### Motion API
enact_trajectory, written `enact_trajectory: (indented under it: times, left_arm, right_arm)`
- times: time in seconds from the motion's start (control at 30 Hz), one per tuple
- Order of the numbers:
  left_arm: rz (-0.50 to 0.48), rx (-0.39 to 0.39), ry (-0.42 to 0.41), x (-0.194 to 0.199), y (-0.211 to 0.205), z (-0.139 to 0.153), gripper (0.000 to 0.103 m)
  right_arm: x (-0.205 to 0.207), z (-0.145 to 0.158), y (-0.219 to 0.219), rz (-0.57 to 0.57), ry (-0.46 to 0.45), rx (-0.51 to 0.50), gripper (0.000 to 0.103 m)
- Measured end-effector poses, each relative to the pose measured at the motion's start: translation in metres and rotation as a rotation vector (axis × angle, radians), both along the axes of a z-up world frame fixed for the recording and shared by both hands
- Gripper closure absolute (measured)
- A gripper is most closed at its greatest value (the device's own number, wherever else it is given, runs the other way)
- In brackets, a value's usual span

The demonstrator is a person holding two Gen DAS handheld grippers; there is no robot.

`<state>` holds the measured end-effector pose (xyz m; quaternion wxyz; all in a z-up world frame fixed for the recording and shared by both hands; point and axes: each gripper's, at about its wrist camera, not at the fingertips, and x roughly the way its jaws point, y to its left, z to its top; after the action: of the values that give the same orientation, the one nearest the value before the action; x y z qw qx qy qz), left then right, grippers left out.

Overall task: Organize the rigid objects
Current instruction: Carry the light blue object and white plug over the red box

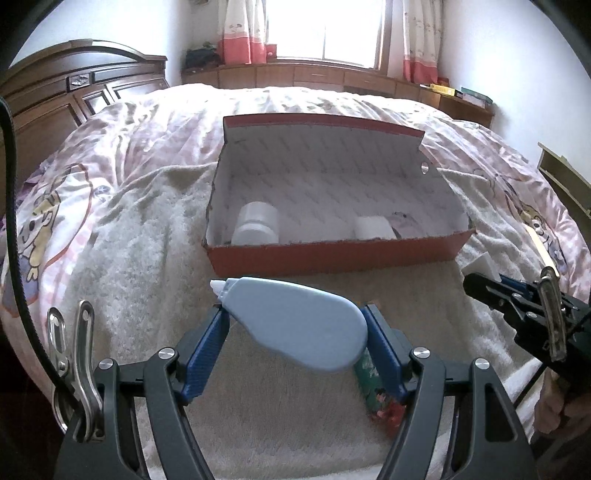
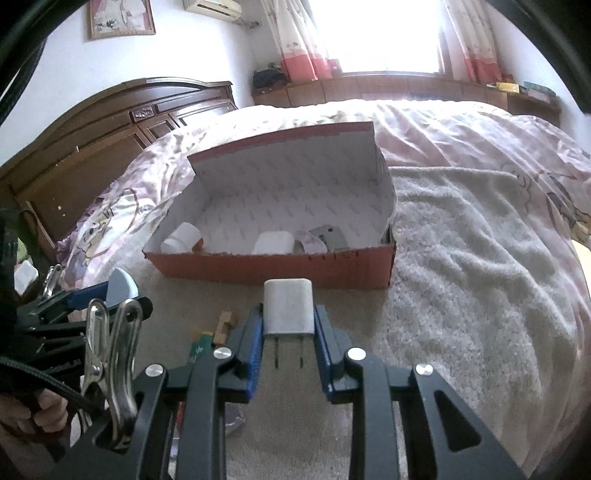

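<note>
Daylight floods from the window (image 1: 328, 27) ahead of me, blown out to white glare. Below it, the bed (image 1: 122, 155) looks soft and hazy. Fisheye bending and dark corners ring both views.

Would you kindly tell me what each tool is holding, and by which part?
Left tool: blue correction-tape dispenser, gripped across its wide body. Right tool: white plug adapter, gripped by its sides.

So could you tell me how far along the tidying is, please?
Partly done: a white bottle and a few other items already lie in the box. In hand: the left gripper holds a blue tape dispenser, the right gripper a white charger. Left: a green packet and wooden piece on the blanket.
</note>
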<state>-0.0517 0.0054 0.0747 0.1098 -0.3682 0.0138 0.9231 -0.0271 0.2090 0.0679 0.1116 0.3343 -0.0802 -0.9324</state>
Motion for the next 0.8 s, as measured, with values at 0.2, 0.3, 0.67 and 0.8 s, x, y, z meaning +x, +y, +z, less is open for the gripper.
enact_trajectory:
  times: [0.2, 0.3, 0.67, 0.8]
  left_arm:
    - [-0.006, -0.005, 0.021, -0.012, 0.007, 0.011, 0.029]
    - [-0.008, 0.002, 0.03, -0.019, 0.01, 0.015, 0.029]
    - [-0.002, 0.028, 0.064, -0.049, 0.02, 0.024, 0.029]
    - [-0.004, 0.03, 0.064, -0.06, 0.023, 0.024, 0.029]
  right_arm:
    - [-0.01, 0.005, 0.004, 0.011, 0.007, -0.009, 0.077]
    - [-0.019, 0.009, 0.006, 0.015, 0.011, -0.01, 0.077]
    - [-0.053, 0.018, 0.007, 0.04, -0.003, 0.024, 0.077]
    - [-0.064, 0.022, 0.006, 0.044, -0.001, 0.044, 0.077]
